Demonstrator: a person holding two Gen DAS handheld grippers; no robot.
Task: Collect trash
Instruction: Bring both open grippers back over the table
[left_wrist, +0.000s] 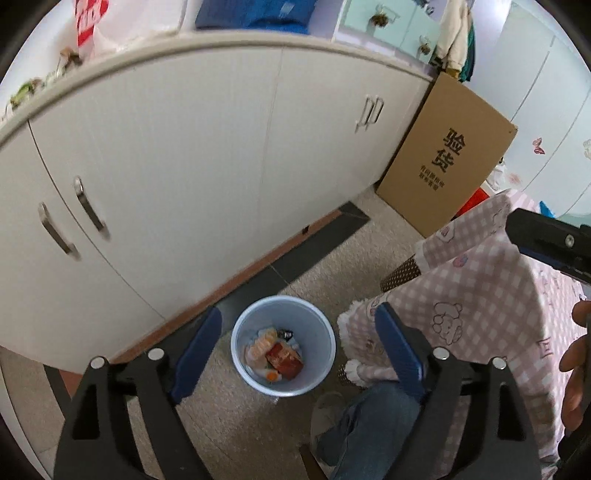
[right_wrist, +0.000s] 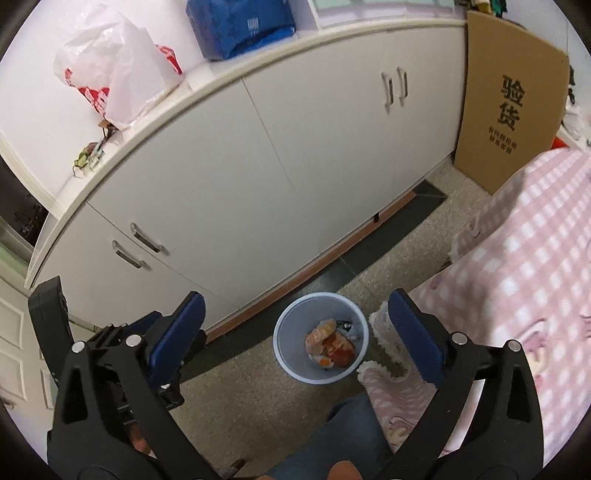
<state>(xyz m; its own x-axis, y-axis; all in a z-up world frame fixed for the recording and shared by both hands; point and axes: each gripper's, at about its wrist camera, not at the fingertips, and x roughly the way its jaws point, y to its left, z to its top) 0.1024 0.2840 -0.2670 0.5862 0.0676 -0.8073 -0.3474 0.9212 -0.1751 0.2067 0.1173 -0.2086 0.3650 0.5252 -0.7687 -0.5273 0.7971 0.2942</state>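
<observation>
Both my grippers hang over the floor with jaws spread wide and nothing between them: the left gripper (left_wrist: 299, 347) and the right gripper (right_wrist: 295, 332). Below, the bin (left_wrist: 242, 332) stands near the white cupboard (left_wrist: 184, 147), trash (left_wrist: 284, 360) lying inside it.

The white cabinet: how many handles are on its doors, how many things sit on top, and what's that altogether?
Handles: 4
Plastic bag on top: 1
Blue pack on top: 1
Small clutter on top: 1
Total: 7
</observation>
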